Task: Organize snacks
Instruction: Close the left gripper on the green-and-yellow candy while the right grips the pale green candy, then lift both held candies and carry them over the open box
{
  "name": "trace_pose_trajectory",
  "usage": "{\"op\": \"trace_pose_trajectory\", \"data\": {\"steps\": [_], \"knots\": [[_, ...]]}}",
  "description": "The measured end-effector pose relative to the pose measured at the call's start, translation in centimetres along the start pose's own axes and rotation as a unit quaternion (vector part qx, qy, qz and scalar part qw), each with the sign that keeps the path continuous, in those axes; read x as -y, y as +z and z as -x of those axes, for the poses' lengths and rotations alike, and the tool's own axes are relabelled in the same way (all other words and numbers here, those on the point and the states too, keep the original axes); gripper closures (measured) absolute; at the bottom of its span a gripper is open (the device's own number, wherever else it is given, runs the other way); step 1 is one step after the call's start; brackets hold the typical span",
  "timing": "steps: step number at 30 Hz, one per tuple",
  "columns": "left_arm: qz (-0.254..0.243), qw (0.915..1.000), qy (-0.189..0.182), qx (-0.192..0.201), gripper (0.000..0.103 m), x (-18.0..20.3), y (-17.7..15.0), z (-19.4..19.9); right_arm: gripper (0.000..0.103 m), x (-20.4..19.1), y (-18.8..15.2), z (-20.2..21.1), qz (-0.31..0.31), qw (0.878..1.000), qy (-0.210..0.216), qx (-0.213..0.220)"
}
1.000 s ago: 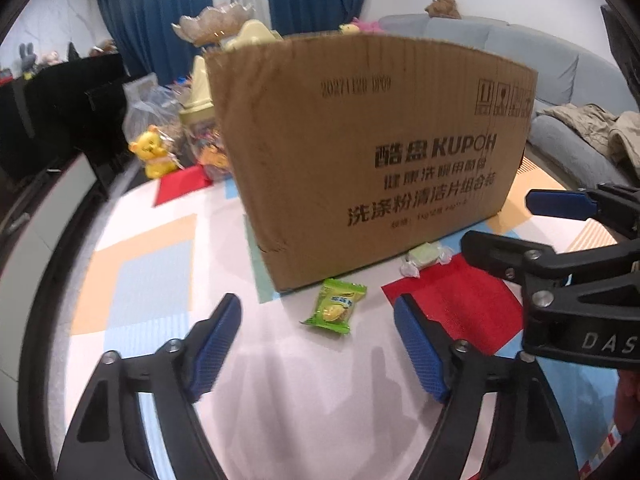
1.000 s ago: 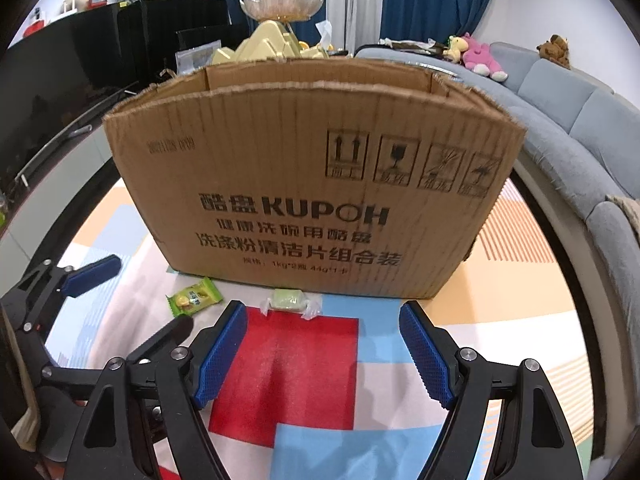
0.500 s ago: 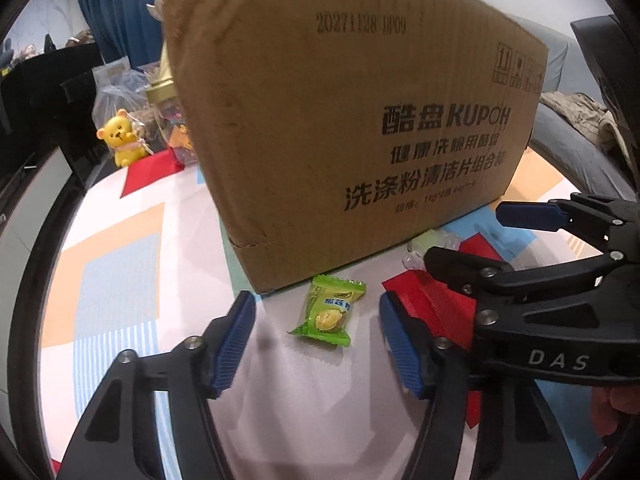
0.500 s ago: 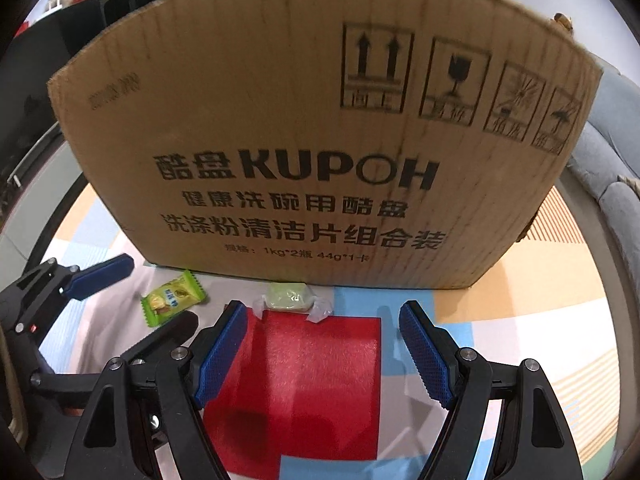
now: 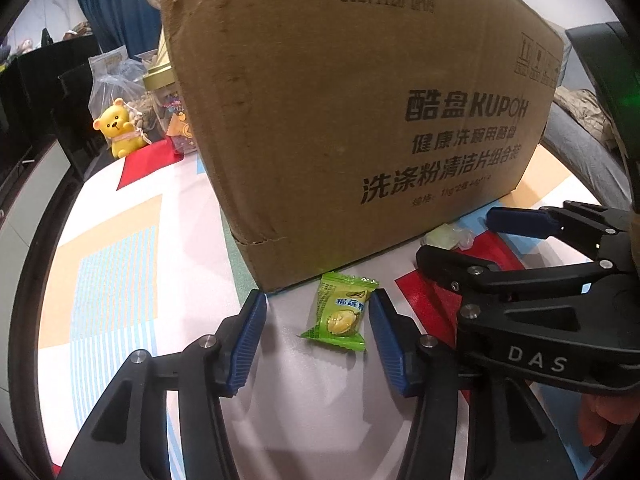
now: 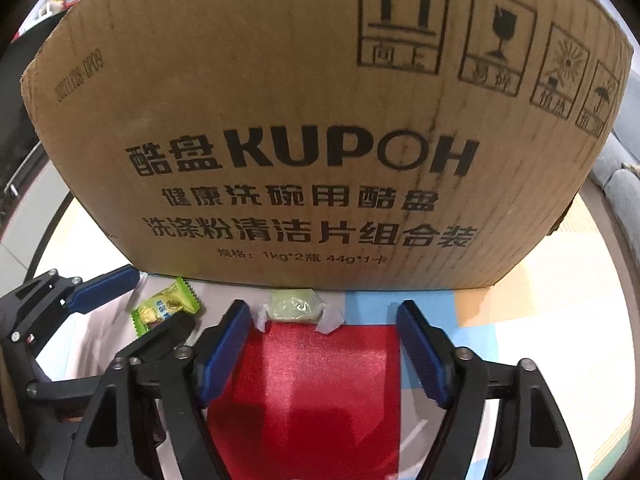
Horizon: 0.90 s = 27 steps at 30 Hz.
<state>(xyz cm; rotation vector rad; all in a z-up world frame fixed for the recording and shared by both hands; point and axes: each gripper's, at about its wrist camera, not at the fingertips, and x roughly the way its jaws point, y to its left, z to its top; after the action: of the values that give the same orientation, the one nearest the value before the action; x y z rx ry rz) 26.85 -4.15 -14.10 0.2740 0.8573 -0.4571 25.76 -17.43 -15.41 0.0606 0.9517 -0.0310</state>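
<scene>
A green durian candy packet lies on the table just in front of a large brown KUPOH cardboard box. My left gripper is open, low over the table, with the packet between its blue pads and close to the right one. A pale green candy in clear wrap lies against the box base. My right gripper is open, its pads to either side of and just short of that candy. The green packet also shows in the right wrist view.
The table wears a patterned cloth with a red patch. A yellow bear toy, a plastic bag and a jar stand behind the box's left side. A grey sofa is at the right. The two grippers sit side by side.
Both grippers have moved forward and down toward the box base. The left pads have narrowed around the green packet; the right gripper has closed in on the pale candy.
</scene>
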Motion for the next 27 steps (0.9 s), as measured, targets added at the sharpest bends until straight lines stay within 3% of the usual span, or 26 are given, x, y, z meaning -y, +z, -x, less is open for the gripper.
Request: {"op": "trace_pose_trajectory", "data": {"steps": [3,6,11,16,27], "knots": [[-0.003,1.0,0.001,0.0,0.054,0.2,-0.1,0.1,0.041,-0.1,0.1,-0.2,0.006,1.0,-0.005,0.003],[-0.007,1.0,-0.006,0.002,0.067,0.7,-0.3,0.3,0.051,-0.7,-0.1,-0.3,0.011,1.0,-0.006,0.004],[-0.019,0.9998,0.01,0.005,0.072,1.5,-0.4,0.5,0.065,-1.7,-0.1,-0.2,0.024,1.0,-0.009,0.006],[-0.014,0.9999,0.01,0.004,0.079,1.6,-0.5,0.6,0.069,-3.0,-0.5,-0.4,0.03,1.0,-0.005,0.005],[0.013,0.9997,0.019,0.003,0.079,1.0,-1.4,1.7,0.07,-2.3,-1.9,1.7,0.027,1.0,0.009,0.008]]}}
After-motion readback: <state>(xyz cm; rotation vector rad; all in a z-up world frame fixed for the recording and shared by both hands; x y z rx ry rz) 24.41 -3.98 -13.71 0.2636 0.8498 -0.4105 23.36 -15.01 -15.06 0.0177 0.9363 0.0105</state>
